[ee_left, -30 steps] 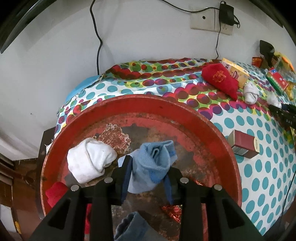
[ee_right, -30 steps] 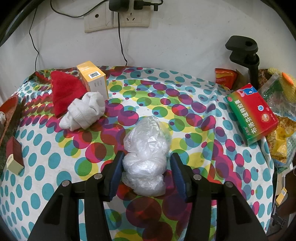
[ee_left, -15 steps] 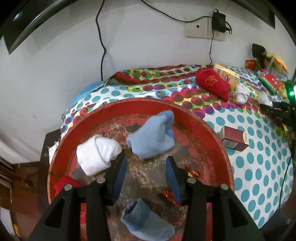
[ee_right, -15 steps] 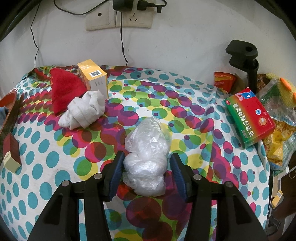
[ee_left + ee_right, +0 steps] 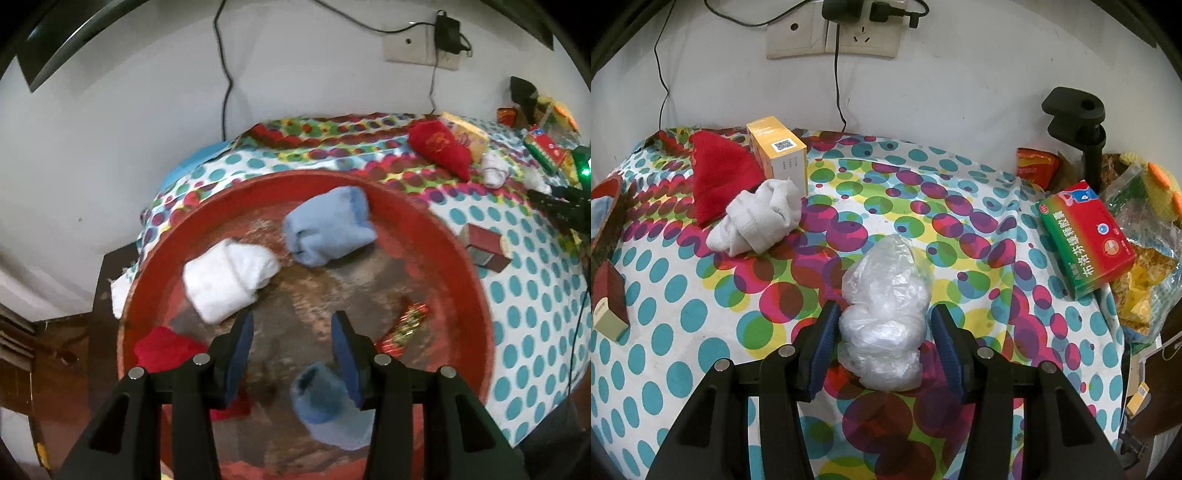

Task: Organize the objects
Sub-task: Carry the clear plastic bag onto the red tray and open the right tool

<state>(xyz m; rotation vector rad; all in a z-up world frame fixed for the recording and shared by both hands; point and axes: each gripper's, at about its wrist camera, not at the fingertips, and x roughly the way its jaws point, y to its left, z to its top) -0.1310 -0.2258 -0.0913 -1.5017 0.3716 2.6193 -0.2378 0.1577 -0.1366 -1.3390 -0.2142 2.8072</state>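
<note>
In the left wrist view a round red tray (image 5: 469, 280) holds a light blue sock roll (image 5: 328, 227), a white sock roll (image 5: 229, 280), a red sock (image 5: 166, 349) and a second blue sock (image 5: 325, 400). My left gripper (image 5: 291, 343) is open and empty above the tray. In the right wrist view my right gripper (image 5: 882, 343) is open, its jaws on either side of a crumpled clear plastic bag (image 5: 886, 314) on the dotted tablecloth. A white sock bundle (image 5: 757, 218) and a red sock (image 5: 718, 177) lie at the far left.
An orange box (image 5: 781, 153) stands behind the white bundle. A dark red box (image 5: 609, 299) lies at the left edge, a green and red medicine box (image 5: 1086, 240) and snack bags (image 5: 1145, 258) at the right. A black clamp stand (image 5: 1082, 122) and wall sockets (image 5: 834, 37) are behind.
My left gripper let go of the light blue sock roll, which now lies in the tray, and pulled back and up. The right gripper has barely moved.
</note>
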